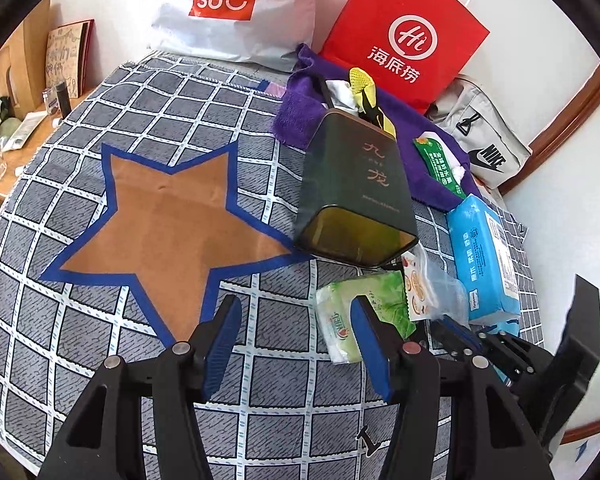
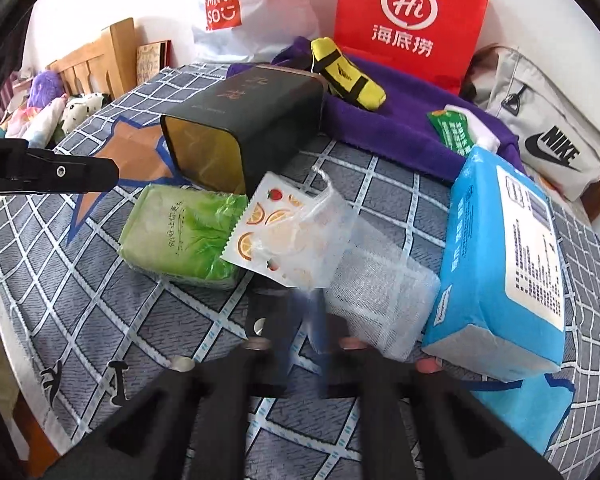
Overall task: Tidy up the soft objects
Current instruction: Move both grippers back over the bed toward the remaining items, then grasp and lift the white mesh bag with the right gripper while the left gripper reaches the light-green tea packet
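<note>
The grey checked cloth with white grid lines (image 1: pixel 100 360) covers the whole work surface, and a brown five-pointed star outlined in blue (image 1: pixel 168 232) sits on it, probably marking where sorted things go. Against the wall at twelve o'clock lean a red paper carrier bag (image 2: pixel 408 20) and a white plastic shopping bag (image 1: pixel 228 12), out of the way. In front of them a purple towel (image 2: pixel 400 120) lies crumpled with a yellow-and-black sock (image 2: pixel 348 72) on top.

From the right wrist view, a tall blue pack of tissues (image 2: pixel 496 256) stands at three o'clock, and a dark green rectangular tin (image 2: pixel 240 128) lies on its side at eleven o'clock, its open mouth towards the viewer, handy for stuffing things in. Just below the tin's mouth rests a green soft tissue packet (image 2: pixel 180 236), overlapped at its right edge by a clear plastic pouch printed with orange slices (image 2: pixel 296 236).

The right gripper (image 2: pixel 300 320), blurred, has its jaws brought together at the pouch's lower edge at six o'clock; whether plastic is actually pinched I cannot tell. The left gripper (image 1: pixel 296 340) hangs half open over the cloth, its right finger (image 1: pixel 370 344) across the green packet, nothing between the jaws, seemingly lining up for that packet.
</note>
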### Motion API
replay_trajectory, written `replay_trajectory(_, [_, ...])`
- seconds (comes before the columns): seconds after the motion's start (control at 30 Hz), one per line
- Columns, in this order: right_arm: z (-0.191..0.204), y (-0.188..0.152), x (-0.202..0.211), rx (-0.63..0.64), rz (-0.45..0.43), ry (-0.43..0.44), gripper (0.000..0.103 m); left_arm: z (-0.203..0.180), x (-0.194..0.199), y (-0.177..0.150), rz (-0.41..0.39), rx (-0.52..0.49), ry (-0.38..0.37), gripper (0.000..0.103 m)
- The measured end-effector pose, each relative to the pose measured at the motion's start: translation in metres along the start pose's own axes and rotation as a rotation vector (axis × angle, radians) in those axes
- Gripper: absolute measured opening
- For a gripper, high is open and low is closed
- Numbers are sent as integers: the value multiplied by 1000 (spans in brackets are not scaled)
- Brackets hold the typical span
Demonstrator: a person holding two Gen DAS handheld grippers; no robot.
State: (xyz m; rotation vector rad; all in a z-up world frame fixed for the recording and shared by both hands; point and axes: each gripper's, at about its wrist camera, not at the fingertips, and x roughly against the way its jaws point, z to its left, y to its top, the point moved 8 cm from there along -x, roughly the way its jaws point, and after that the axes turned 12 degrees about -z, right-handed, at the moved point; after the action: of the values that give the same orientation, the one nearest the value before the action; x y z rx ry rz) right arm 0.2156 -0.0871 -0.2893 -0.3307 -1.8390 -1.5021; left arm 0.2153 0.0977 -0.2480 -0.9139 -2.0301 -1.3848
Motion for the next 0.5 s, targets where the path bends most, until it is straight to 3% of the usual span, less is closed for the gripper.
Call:
replay_trajectory(0.23, [3, 8, 32, -31, -58, 65, 3, -2, 3, 0, 2, -5, 5, 55])
replay_trajectory(0.5, [-7, 4, 58, -75, -68, 106, 3, -10, 14, -2, -6, -16, 11, 55])
